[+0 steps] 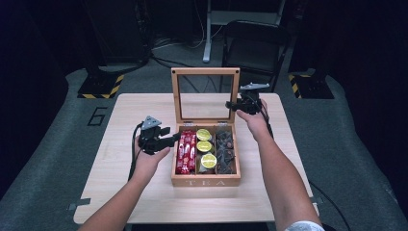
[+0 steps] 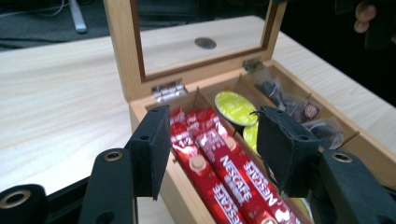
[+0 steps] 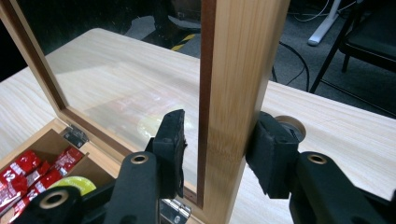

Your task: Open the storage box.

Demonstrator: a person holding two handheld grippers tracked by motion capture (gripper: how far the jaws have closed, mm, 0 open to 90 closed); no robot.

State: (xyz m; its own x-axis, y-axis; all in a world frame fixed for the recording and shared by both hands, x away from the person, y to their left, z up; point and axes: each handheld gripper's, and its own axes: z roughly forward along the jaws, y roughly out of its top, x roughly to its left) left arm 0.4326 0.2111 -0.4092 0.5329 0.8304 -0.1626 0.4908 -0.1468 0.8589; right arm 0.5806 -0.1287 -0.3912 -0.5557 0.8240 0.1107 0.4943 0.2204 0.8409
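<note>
A wooden box marked TEA (image 1: 206, 182) stands mid-table with its glass lid (image 1: 206, 71) upright. It holds red Nescafe sticks (image 1: 186, 151) at the left, yellow-green capsules (image 1: 206, 147) in the middle and dark sachets (image 1: 225, 151) at the right. My left gripper (image 1: 175, 138) hovers at the box's left rim; in the left gripper view (image 2: 212, 140) its jaws stand apart over the red sticks (image 2: 224, 172), pressing nothing. My right gripper (image 1: 232, 105) is at the lid's right side; in the right gripper view (image 3: 219, 149) both pads sit against the lid frame (image 3: 238, 70).
The light wooden table (image 1: 144, 192) has bare room left, right and in front of the box. A black folding chair (image 1: 255, 38) stands behind the table. Stand bases with yellow-black tape (image 1: 101, 85) sit on the grey floor at the back left and right.
</note>
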